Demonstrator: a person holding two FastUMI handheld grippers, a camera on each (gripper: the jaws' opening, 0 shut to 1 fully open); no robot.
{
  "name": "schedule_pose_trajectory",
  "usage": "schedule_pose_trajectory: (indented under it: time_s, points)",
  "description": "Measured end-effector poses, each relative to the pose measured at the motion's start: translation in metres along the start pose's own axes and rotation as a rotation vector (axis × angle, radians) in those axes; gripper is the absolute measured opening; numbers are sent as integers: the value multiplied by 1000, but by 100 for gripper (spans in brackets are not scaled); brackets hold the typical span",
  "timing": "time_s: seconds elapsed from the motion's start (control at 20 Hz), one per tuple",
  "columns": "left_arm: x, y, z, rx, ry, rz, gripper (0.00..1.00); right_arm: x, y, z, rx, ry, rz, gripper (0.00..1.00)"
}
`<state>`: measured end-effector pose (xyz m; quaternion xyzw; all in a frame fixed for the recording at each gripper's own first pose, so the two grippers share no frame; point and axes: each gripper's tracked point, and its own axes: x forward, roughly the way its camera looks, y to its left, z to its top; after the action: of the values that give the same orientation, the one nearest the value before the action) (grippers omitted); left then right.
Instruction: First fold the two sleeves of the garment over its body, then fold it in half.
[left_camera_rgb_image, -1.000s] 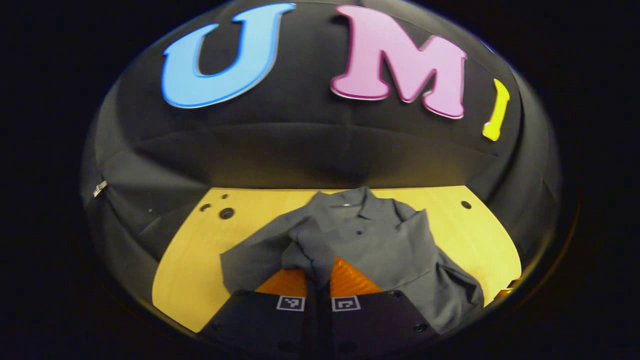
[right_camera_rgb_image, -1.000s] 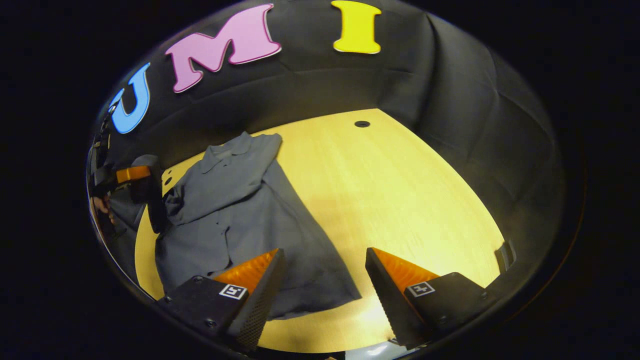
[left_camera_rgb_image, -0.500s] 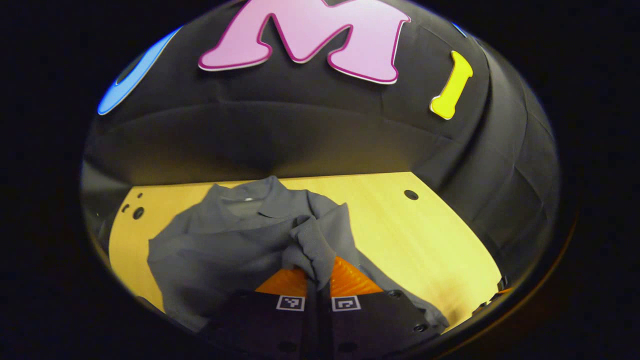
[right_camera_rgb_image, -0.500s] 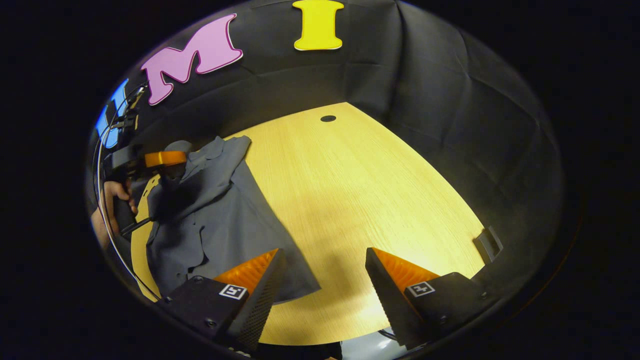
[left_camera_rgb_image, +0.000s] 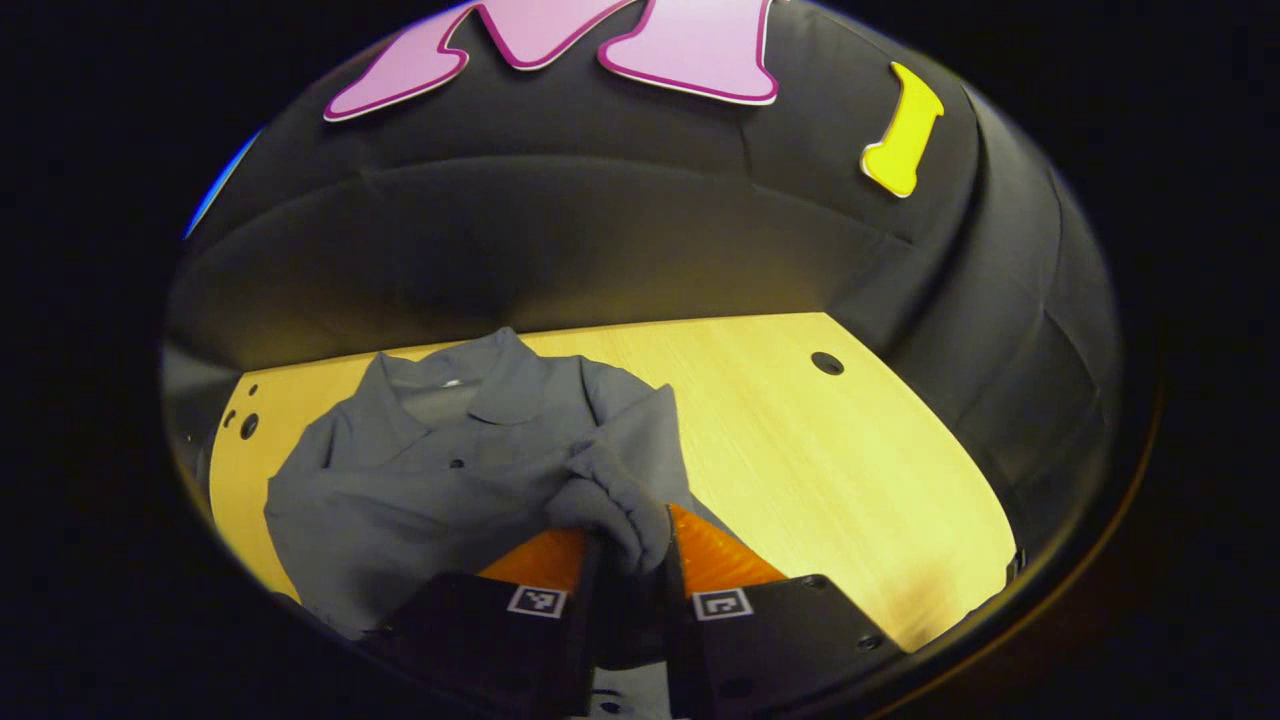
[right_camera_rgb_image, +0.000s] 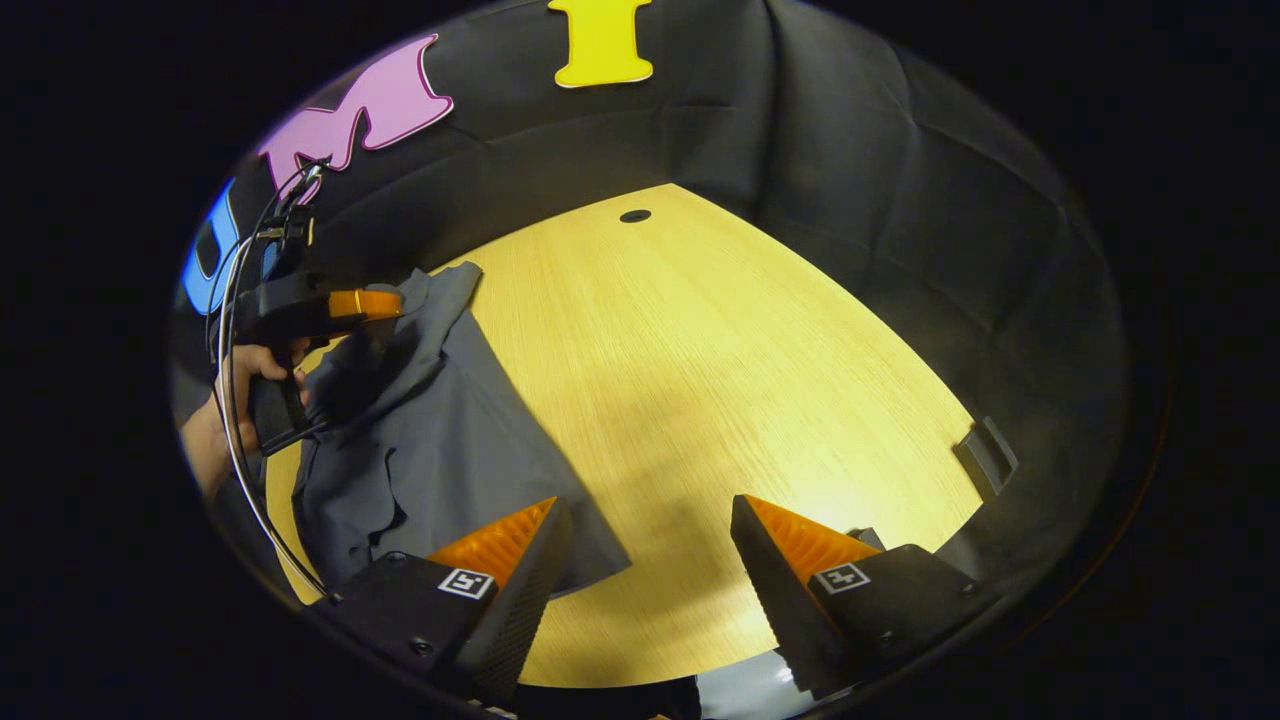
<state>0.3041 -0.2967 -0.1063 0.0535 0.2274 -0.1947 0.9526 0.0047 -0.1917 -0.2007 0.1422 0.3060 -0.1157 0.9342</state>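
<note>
Here the left gripper (left_camera_rgb_image: 628, 560) is clenched on a bunched sleeve (left_camera_rgb_image: 612, 500) of the grey shirt (left_camera_rgb_image: 420, 480), both fingers pressing the cloth between them; the sleeve end puffs up just above the fingertips, and it lies over the shirt's body, near the buttoned front. The shirt lies on the wooden table (left_camera_rgb_image: 830, 460), collar (left_camera_rgb_image: 470, 385) toward the booth's black wall, its body spread to the left of the gripper in the left gripper view; the table to the right of it is bare wood with a small round hole (left_camera_rgb_image: 827, 363) near the far edge.

In the right gripper view the right gripper (right_camera_rgb_image: 650, 560) is released, its two fingers standing well apart with nothing between them; it hangs above the table near the shirt's lower hem (right_camera_rgb_image: 560, 560), and one finger overlaps the hem in the view, though whether it touches the cloth I cannot tell. Farther off in that view, at the left, a hand (right_camera_rgb_image: 235, 400) holds the left gripper over the shirt's upper part; a cable (right_camera_rgb_image: 232, 400) trails down from it.
</note>
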Motion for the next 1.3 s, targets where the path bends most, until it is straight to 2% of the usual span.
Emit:
schedule_pose_trajectory:
  time_s: [0.15, 0.2, 0.25, 0.35, 0.4, 0.45, 0.5, 0.75, 0.95, 1.1, 1.3]
  points:
    - [-12, -5, 4, -33, -34, -60, 68, 9, 11, 4, -18, 7, 23, 99]
    - [-18, 1, 2, -36, -35, -63, 75, 11, 19, 7, -26, 10, 35, 99]
    - [-27, 11, -2, -39, -36, -50, 86, 13, 27, 9, -34, 14, 56, 99]
    - [-50, 39, -14, -56, -34, -16, 87, 19, 44, 7, -49, 40, 120, 99]
    - [-65, 53, -20, -64, -38, -1, 82, 24, 50, 6, -56, 54, 142, 99]
    - [-81, 66, -30, -72, -41, 11, 90, 26, 54, 2, -66, 71, 160, 99]
    - [-97, 79, -41, -80, -33, 22, 90, 30, 58, -2, -83, 95, 176, 99]
    - [-174, 154, -127, -96, 47, 145, 90, 43, 64, -22, -191, 191, 200, 99]
    - [-221, 190, -199, -163, 126, 239, 90, 56, 68, -32, -205, 243, 204, 99]
    - [-247, 208, -246, -178, 185, 294, 91, 61, 79, -46, -214, 295, 223, 99]
    - [-273, 220, -290, -226, 241, 335, 91, 61, 95, -58, -233, 337, 253, 100]
